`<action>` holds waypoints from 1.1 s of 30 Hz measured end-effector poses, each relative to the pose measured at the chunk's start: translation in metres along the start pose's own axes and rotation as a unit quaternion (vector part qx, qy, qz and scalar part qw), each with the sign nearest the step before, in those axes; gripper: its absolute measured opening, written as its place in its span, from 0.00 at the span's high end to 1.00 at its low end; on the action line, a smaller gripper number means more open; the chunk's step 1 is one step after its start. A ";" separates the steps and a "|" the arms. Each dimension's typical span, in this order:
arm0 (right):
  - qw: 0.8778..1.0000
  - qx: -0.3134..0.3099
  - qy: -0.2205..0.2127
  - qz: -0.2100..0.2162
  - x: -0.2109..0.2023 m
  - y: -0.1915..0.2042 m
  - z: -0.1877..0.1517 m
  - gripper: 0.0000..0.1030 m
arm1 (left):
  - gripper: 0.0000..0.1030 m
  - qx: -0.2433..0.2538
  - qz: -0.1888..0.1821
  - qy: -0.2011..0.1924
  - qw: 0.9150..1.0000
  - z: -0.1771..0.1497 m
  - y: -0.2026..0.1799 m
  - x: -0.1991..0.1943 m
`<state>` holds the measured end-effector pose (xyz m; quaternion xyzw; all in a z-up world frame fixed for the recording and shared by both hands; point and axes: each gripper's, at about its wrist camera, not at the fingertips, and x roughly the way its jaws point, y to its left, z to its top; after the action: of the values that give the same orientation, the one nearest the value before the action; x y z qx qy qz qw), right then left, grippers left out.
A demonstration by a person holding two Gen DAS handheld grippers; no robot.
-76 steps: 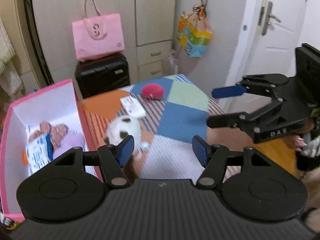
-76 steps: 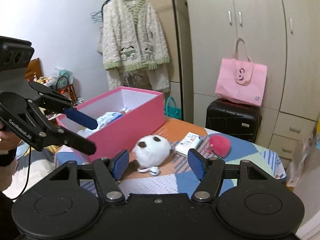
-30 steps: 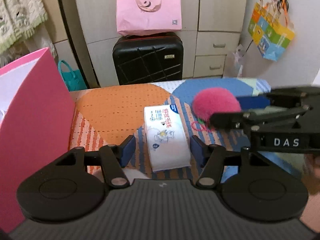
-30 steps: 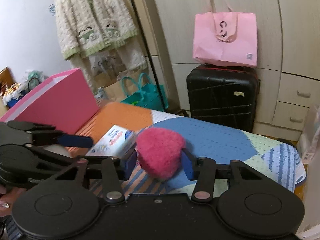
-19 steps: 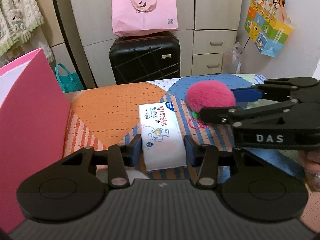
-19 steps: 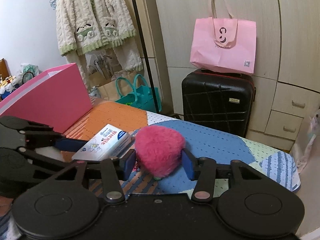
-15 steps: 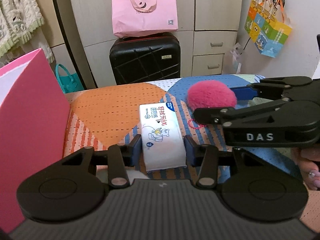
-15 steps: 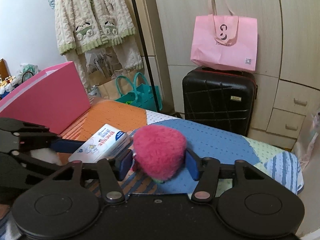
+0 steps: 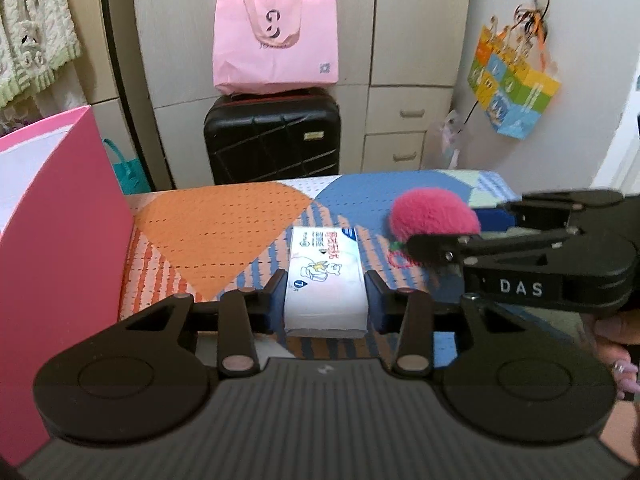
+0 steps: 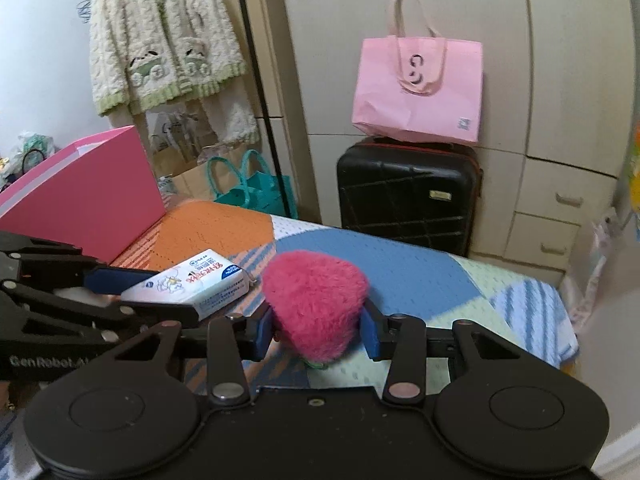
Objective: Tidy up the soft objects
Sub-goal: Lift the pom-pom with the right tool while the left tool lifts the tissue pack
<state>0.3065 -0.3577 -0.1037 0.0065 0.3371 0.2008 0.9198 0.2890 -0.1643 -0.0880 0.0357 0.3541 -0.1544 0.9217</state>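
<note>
— Pink fluff, where is it?
— That pink plush ball (image 10: 316,304) sits between the fingers of the right gripper (image 10: 316,330), whose jaws have just been closing; both pads press its sides, over the blue part of the patchwork cloth (image 10: 400,264)
— And the left gripper (image 9: 326,300)?
— Clamped on the white tissue pack (image 9: 325,284), pads tight on both long sides, just left of the ball
— Where is the box?
— Pink box (image 9: 60,232) stands at the far left, well apart from both; a black suitcase (image 9: 272,140) with a pink bag (image 9: 276,40) on top stands beyond the cloth
</note>
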 end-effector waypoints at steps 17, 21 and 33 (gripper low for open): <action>0.999 0.007 -0.004 -0.045 -0.051 0.007 -0.032 0.54 | 0.51 0.074 0.008 0.065 0.995 -0.004 -0.028 0.008; 0.999 0.011 -0.006 -0.042 -0.056 0.006 -0.035 0.54 | 0.48 0.046 0.007 0.077 0.996 0.000 -0.022 0.018; 0.999 0.024 -0.001 -0.044 -0.071 0.017 -0.044 0.54 | 0.62 0.035 -0.031 0.054 0.997 -0.009 -0.022 -0.008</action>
<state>0.2236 -0.3737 -0.0918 0.0144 0.3412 0.1519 0.9275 0.2708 -0.1818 -0.0883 0.0647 0.3990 -0.1932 0.8940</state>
